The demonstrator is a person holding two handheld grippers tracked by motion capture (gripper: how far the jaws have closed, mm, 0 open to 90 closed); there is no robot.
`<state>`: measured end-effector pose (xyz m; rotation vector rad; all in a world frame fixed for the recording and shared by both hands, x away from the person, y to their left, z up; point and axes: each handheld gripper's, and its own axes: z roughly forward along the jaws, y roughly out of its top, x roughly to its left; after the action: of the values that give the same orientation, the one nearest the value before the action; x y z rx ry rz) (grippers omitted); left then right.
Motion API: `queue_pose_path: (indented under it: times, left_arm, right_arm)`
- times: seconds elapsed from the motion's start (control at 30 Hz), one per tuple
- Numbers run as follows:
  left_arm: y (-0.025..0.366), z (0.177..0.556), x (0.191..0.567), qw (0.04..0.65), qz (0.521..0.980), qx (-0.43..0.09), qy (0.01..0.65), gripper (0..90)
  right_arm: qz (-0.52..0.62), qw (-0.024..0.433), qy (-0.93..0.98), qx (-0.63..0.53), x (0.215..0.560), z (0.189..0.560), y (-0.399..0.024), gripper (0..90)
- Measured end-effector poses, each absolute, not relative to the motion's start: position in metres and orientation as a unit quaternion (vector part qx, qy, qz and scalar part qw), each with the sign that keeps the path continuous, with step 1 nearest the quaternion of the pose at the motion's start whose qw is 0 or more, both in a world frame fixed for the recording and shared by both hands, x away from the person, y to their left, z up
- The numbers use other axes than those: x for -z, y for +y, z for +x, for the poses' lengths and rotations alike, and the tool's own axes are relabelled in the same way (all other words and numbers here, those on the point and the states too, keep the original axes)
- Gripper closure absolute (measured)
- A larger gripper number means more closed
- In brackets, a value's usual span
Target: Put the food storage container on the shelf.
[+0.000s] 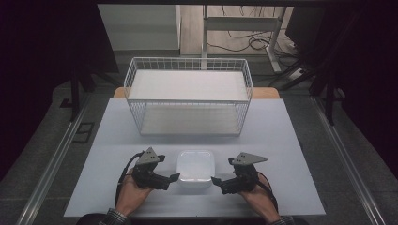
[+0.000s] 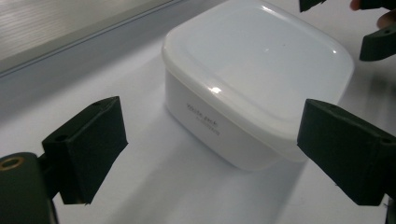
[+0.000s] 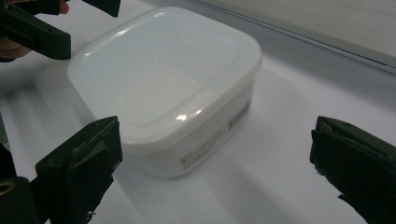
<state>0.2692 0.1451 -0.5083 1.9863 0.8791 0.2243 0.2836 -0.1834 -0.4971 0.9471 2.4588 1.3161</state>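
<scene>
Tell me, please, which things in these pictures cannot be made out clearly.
- Contents of the white square plastic container: hidden by its closed opaque lid, in all three views.
- Printed label on its side wall: too small and blurred to read in both gripper views.
- Floor of the white wire basket: the high view does not settle what the pale sheets inside are.
- The person's forearms: cut off by the bottom edge of the high view.

White lidded container point(image 1: 195, 167) with small grey print on its side, pale grey-blue table point(image 1: 277, 140), white wire-grid basket point(image 1: 187, 96), black jaws on both grippers, grey plates on top, plaid sleeve cuffs point(image 1: 112, 217).
</scene>
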Motion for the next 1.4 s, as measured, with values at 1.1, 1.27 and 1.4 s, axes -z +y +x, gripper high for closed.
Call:
queue_pose_path:
  times: [1.1,1.27,1.4]
  left_arm:
    - [0.122,0.283,0.513,0.467,0.809,0.006,0.356,15.0]
    - [0.123,0.272,0.509,0.462,0.809,0.006,0.365,29.4]
    - [0.130,0.266,0.503,0.465,0.801,-0.015,0.377,47.1]
  right_arm:
    - [0.339,0.000,0.850,-0.404,0.495,0.306,-0.145,9.3]
    - [0.353,0.005,0.845,-0.401,0.485,0.296,-0.159,28.2]
    - [0.370,0.022,0.835,-0.407,0.478,0.293,-0.168,51.5]
